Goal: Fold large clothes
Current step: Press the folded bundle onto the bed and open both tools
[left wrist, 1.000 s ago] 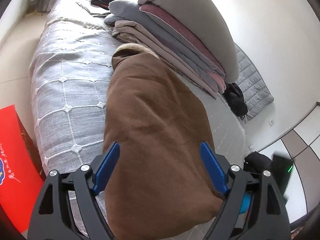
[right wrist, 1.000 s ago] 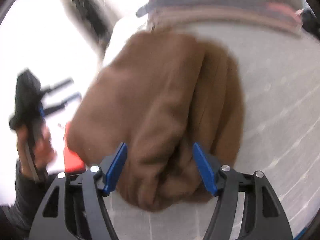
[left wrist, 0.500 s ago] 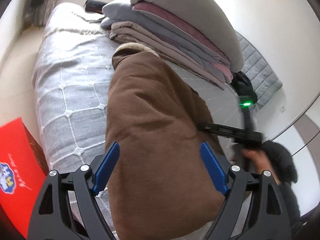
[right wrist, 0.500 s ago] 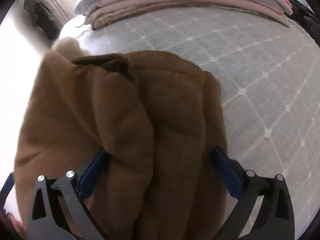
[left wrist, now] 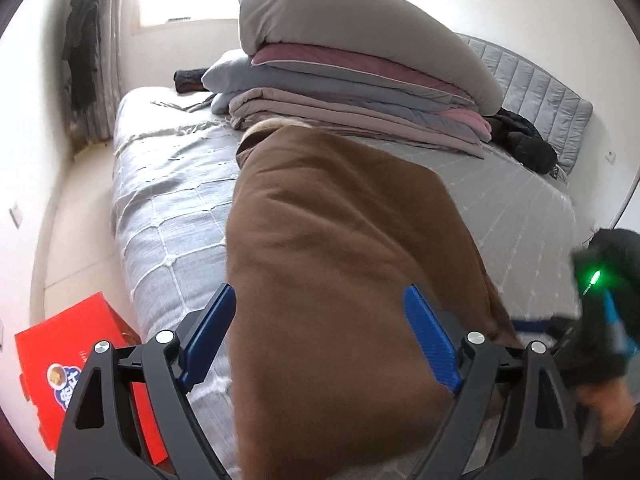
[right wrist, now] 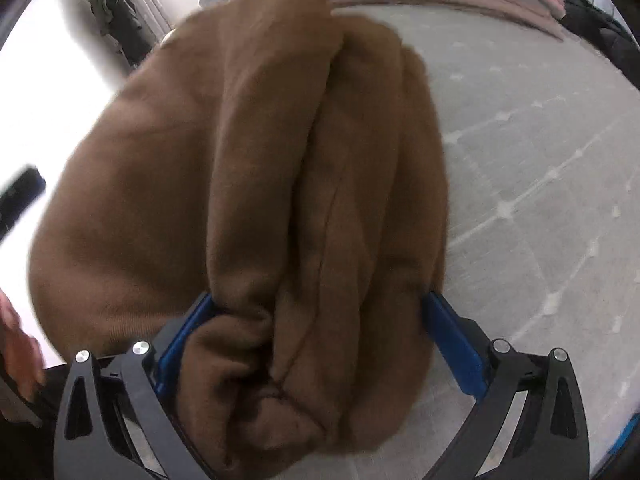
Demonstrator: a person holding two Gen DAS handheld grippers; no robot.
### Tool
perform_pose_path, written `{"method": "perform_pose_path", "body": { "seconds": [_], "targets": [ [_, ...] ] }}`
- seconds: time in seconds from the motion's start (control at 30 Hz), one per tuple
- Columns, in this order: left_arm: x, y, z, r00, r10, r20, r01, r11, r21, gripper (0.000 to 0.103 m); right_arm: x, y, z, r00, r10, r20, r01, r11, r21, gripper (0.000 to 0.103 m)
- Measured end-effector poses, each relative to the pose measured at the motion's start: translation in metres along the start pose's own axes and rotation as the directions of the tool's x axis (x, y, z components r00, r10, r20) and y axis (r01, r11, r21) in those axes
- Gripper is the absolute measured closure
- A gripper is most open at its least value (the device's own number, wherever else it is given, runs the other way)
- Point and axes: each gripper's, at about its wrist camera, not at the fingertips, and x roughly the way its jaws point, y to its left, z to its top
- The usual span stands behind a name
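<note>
- On the near side of the bed (left wrist: 168, 200), along its front edge: one brown garment (left wrist: 340, 248), folded lengthwise into a long bundle, running from the front edge toward the stacked bedding (left wrist: 360, 72) at the far side.
- Collar end of the garment, with a pale fur trim (left wrist: 276, 123), lies just short of the stacked bedding; whether it touches cannot be told.
- Left gripper (left wrist: 324, 338): jaws spread wide, nothing between the blue pads (left wrist: 430, 340); held over the garment's near end, the cloth showing in the gap.
- Right gripper (right wrist: 320, 340): at the garment's near right edge; a thick bunch of folds (right wrist: 304, 320) fills the whole gap, and both blue pads (right wrist: 452, 340) touch cloth on either side. Jaws wide but bearing on the bunch.
- In the right wrist view, three or four lengthwise folds run away from the pads toward the bedding.
- Bed cover: grey, quilted in squares, bare to the right of the garment.
- Dark clothing (left wrist: 520, 140) lies at the bed's far right corner, by the grey headboard (left wrist: 552, 92).
- Red box (left wrist: 76, 364) on the floor beside the bed's near left corner.
</note>
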Motion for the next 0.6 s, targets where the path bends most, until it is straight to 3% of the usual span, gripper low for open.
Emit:
{"method": "perform_pose_path", "body": {
  "seconds": [0.07,0.17,0.23,0.27,0.3,0.33,0.4,0.5,0.6],
  "targets": [
    [-0.009,-0.010,-0.007,1.000,0.015,0.021,-0.015,0.999,0.032,0.021,-0.024,0.004,-0.004,0.997,-0.026,0.066,0.026,1.000,0.001,0.006],
    [-0.019,-0.021,-0.013,0.998,0.026,0.053,-0.030,0.996,0.079,0.021,-0.064,0.012,-0.017,0.972,-0.041,0.232,0.043,0.999,-0.005,0.006],
    [-0.026,-0.026,-0.015,0.997,0.023,0.076,-0.030,0.995,0.096,0.021,-0.067,0.014,-0.024,0.973,-0.061,0.223,0.061,0.998,0.009,0.006],
    [-0.028,-0.028,-0.016,0.996,0.018,0.082,-0.026,0.994,0.102,0.021,-0.055,0.012,-0.026,0.981,-0.090,0.173,0.089,0.996,0.009,0.006],
    [-0.030,-0.029,-0.016,0.996,0.011,0.083,-0.020,0.994,0.106,0.021,-0.027,0.008,-0.028,0.994,-0.091,0.067,0.091,0.996,0.000,0.006],
    [-0.031,-0.029,-0.015,0.996,0.010,0.086,-0.020,0.994,0.107,0.021,-0.019,0.007,-0.029,0.997,-0.071,0.017,0.071,0.997,0.006,0.006],
    [-0.034,-0.028,-0.015,0.995,0.013,0.095,-0.023,0.994,0.104,0.021,-0.005,0.001,-0.034,0.999,-0.033,-0.011,0.033,0.999,0.038,0.006],
    [-0.038,-0.024,-0.014,0.994,0.015,0.106,-0.025,0.995,0.094,0.021,-0.022,0.007,-0.029,0.999,-0.047,0.024,0.046,0.998,0.032,0.006],
    [-0.043,-0.025,-0.013,0.993,0.025,0.117,-0.036,0.994,0.098,0.020,-0.068,0.023,-0.034,0.974,-0.096,0.203,0.098,0.995,-0.001,0.006]
  ]
}}
